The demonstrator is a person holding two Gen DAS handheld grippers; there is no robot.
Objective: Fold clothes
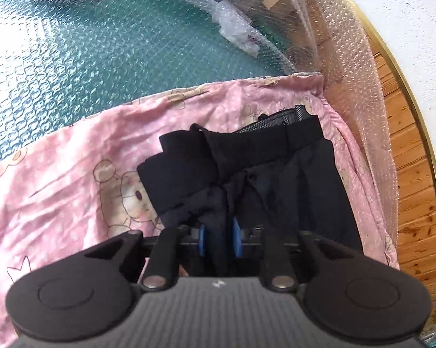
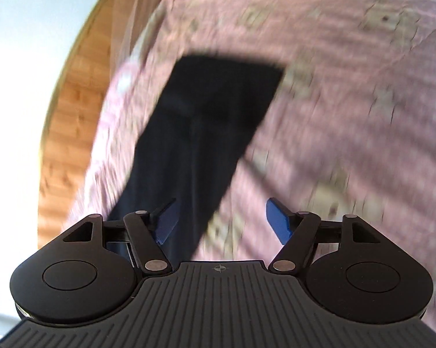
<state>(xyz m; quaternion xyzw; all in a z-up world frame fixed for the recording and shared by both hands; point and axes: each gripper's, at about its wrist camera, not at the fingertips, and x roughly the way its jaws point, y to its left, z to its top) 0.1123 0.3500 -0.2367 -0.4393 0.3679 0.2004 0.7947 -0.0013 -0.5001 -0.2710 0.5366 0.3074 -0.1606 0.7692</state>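
Dark navy cloth shorts (image 1: 247, 174) bunched on pink cartoon-print sheet (image 1: 73, 159), ahead of both tools.
Left tool (image 1: 219, 236) pinching a shorts fold, green bubble-wrap (image 1: 102, 43) beyond; right tool (image 2: 222, 220) gaping, empty, blurred, above shorts.

black shorts (image 1: 247, 168), pink bear-print sheet (image 1: 73, 156)

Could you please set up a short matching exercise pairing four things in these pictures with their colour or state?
Column one:
1. left hand-held gripper
2. right hand-held gripper
3. dark garment
4. pink cartoon-print sheet

Column two:
A. spread flat under the clothing
B. jaws wide apart, nothing between the pads
C. bunched in a partly folded heap
D. narrow gap with dark cloth between its blue pads

Pairs: 1-D, 2-B, 3-C, 4-A
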